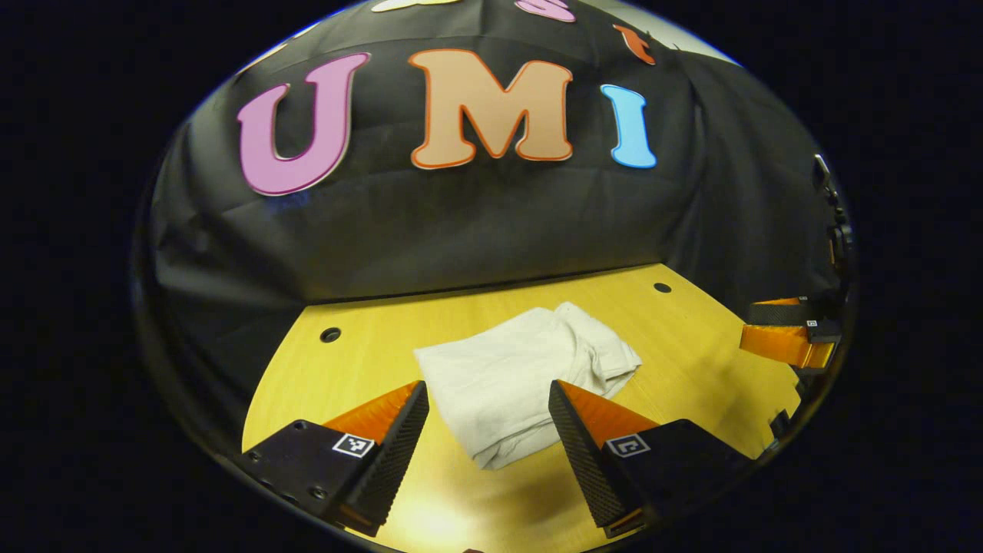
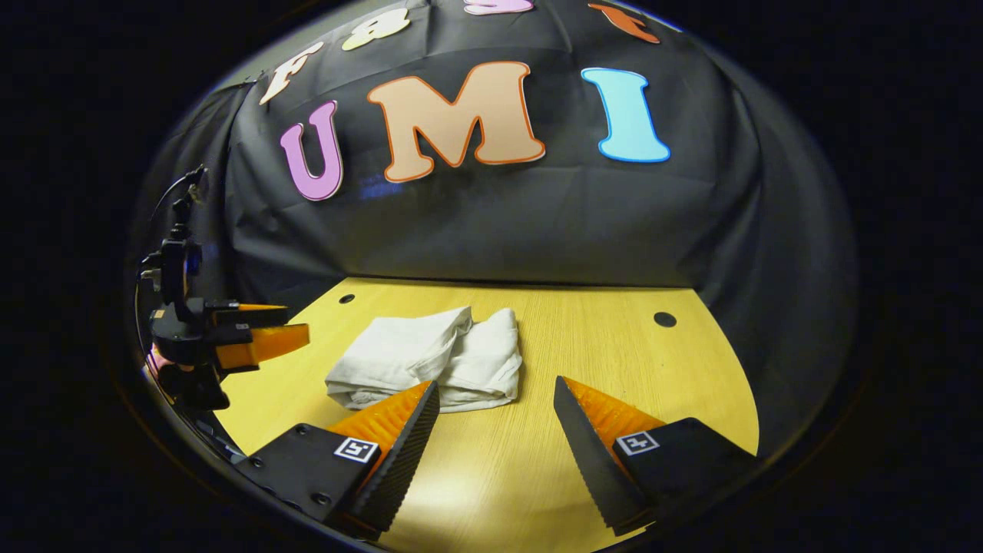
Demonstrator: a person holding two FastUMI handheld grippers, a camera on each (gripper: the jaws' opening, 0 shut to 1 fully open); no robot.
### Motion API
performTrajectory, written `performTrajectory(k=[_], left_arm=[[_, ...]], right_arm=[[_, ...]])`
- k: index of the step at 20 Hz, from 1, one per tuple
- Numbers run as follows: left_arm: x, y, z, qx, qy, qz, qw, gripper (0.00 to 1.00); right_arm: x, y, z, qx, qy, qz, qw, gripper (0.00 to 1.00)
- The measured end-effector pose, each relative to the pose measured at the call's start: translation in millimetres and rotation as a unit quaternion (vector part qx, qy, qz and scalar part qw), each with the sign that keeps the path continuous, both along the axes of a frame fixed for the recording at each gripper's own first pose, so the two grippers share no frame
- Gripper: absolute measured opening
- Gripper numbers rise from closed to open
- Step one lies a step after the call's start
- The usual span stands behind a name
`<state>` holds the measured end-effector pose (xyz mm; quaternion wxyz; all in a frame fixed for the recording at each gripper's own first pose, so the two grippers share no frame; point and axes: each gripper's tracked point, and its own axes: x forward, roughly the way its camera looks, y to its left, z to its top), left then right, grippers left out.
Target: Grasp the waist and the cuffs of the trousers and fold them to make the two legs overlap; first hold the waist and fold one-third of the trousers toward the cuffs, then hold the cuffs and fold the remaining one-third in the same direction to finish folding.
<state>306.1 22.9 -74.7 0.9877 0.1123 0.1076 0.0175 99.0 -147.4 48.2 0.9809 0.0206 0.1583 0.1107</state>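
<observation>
Looks like the folding is basically done: the trousers [image 1: 513, 376] sit bundled on the table [image 1: 691, 361] just ahead of the left gripper [image 1: 488, 399], ahead-left of the right gripper [image 2: 496, 401], both wide open and empty, so probably just back off.

Left gripper [image 1: 488, 393]: two wedge-shaped fingers with ridged inner faces, each on a black block bearing a small square black-and-white marker; screws were visible on one block. Right gripper [image 2: 496, 390] was built alike. A thin cable [image 2: 170, 190] rose above the left gripper's black body.
</observation>
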Motion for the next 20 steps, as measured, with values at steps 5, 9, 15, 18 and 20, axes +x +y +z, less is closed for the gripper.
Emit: performTrajectory(k=[5, 9, 15, 18, 20], left_arm=[[-50.1, 34.4, 2.1, -0.006, 0.013, 0.017, 1.0, 0.93], [-83.0, 48.2, 0.8, -0.014, 0.014, 0.01, 1.0, 0.93], [-120.1, 53.4, -12.3, -0.022, 0.016, -0.018, 0.999, 0.93], [-131.4, 46.1, -18.3, -0.031, 0.014, -0.044, 0.998, 0.93], [-137.4, 41.3, -21.0, -0.03, 0.013, -0.058, 0.998, 0.93]], right_arm=[[-33.9, 19.2, 22.3, 0.029, -0.027, -0.029, 0.999, 0.96], [-61.0, 33.8, 25.8, 0.028, -0.033, -0.046, 0.998, 0.96], [-104.4, 47.1, 38.4, 0.024, -0.051, -0.064, 0.996, 0.96], [-129.3, 48.0, 40.7, 0.028, -0.057, -0.079, 0.995, 0.96], [-141.6, 47.1, 42.3, 0.025, -0.061, -0.091, 0.994, 0.97]])
